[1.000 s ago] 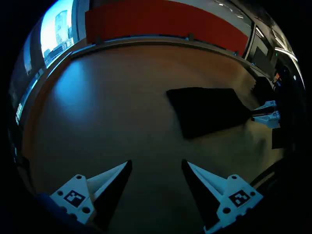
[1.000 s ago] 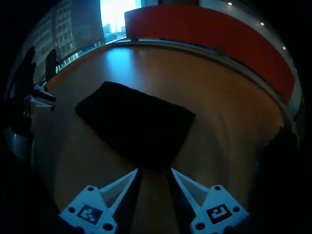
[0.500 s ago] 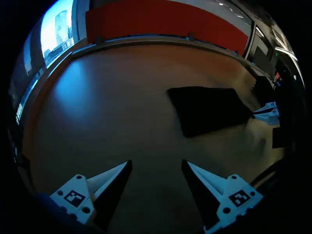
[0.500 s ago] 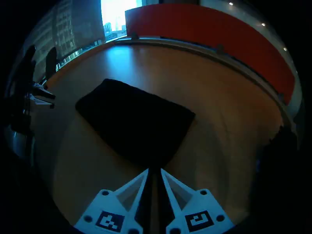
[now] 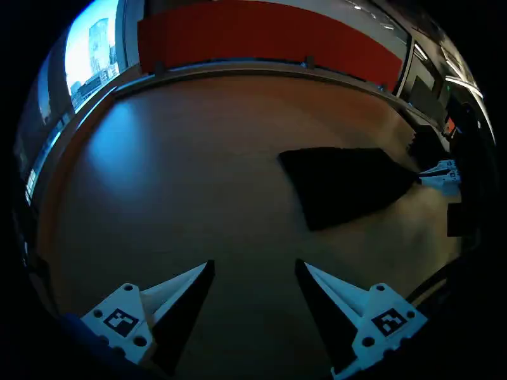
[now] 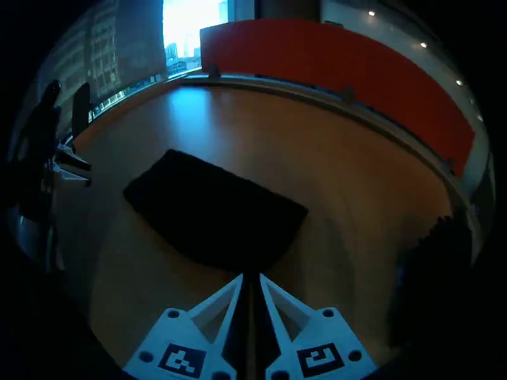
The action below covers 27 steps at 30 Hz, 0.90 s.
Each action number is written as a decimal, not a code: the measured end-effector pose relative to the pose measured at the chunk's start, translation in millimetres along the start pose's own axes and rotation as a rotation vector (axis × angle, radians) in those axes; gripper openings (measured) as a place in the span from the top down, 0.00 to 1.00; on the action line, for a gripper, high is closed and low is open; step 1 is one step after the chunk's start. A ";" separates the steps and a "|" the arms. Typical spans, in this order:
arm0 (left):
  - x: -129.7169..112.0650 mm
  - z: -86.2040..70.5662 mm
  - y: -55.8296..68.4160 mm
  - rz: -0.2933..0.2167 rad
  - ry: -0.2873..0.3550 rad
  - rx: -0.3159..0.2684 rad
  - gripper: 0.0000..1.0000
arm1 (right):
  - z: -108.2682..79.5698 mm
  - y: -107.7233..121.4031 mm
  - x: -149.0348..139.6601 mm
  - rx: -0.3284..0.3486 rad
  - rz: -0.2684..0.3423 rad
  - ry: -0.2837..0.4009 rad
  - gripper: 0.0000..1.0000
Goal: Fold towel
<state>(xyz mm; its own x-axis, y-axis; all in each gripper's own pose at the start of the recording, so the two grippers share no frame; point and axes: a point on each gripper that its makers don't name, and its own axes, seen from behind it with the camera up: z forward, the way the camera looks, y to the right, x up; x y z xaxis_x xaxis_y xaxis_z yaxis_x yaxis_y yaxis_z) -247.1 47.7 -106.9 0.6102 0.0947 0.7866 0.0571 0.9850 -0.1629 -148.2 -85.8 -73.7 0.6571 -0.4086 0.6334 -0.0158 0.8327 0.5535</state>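
A dark towel [image 6: 215, 212] lies flat on the wooden table [image 6: 329, 158], folded into a rough rectangle. My right gripper [image 6: 251, 280] is shut on the towel's near corner, its two white fingers pressed together over the cloth. In the left gripper view the same towel [image 5: 345, 182] sits to the right, with the right gripper [image 5: 439, 176] at its far-right corner. My left gripper [image 5: 253, 265] stands open low over bare wood, well apart from the towel, nothing between its fingers. It appears small at the left edge of the right gripper view as the left gripper [image 6: 71, 170].
A red partition [image 5: 266, 35] runs along the table's far edge, with bright windows [image 5: 92, 47] beside it. A dark bulky shape [image 6: 437, 259] stands at the table's right edge in the right gripper view. Bare wood spreads left of the towel.
My right gripper closed on the towel's near corner and has since risen a little, drawing that corner with it. The left gripper has stayed put and open.
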 end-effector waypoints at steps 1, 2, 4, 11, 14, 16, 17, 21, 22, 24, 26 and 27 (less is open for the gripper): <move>0.8 0.1 -0.1 0.000 0.001 0.000 0.06 | -3.2 2.1 4.3 -0.005 -0.004 0.008 0.94; 1.4 0.3 -0.2 -0.001 0.001 -0.001 0.06 | -6.0 4.0 8.2 -0.010 -0.007 0.014 0.94; 3.0 0.3 0.0 -0.001 0.003 -0.002 0.06 | -11.8 7.4 16.4 -0.017 -0.016 0.028 0.94; 9.4 -1.4 2.5 0.001 0.013 -0.007 0.06 | -28.4 14.3 39.4 -0.031 -0.064 0.058 0.94; 12.9 -3.1 4.0 0.003 0.017 -0.010 0.06 | -34.1 14.9 48.5 -0.034 -0.086 0.070 0.95; 15.4 -4.6 4.9 0.005 0.021 -0.013 0.06 | -38.1 15.4 55.2 -0.038 -0.096 0.080 0.95; 16.6 -5.3 5.2 0.005 0.023 -0.014 0.06 | -40.0 15.8 58.4 -0.040 -0.100 0.086 0.95; 20.3 -7.5 5.9 0.008 0.028 -0.017 0.06 | -48.1 16.6 69.8 -0.043 -0.117 0.104 0.95; 20.8 -7.8 6.0 0.009 0.028 -0.018 0.06 | -50.0 17.6 71.8 -0.046 -0.123 0.105 0.95; 21.6 -8.4 6.4 0.009 0.029 -0.019 0.07 | -52.9 19.2 74.8 -0.051 -0.133 0.107 0.95; 21.5 -8.8 7.0 0.010 0.028 -0.021 0.07 | -54.4 20.6 75.6 -0.054 -0.141 0.104 0.95; 21.3 -8.9 7.4 0.010 0.028 -0.022 0.07 | -54.8 21.0 76.0 -0.054 -0.144 0.103 0.95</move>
<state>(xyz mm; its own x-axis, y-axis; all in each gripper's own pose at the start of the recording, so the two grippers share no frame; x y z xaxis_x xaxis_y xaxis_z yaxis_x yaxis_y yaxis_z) -226.6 55.7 -96.6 0.6329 0.1005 0.7677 0.0677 0.9806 -0.1842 -57.2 -78.9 -43.6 0.7233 -0.4869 0.4896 0.1230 0.7886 0.6025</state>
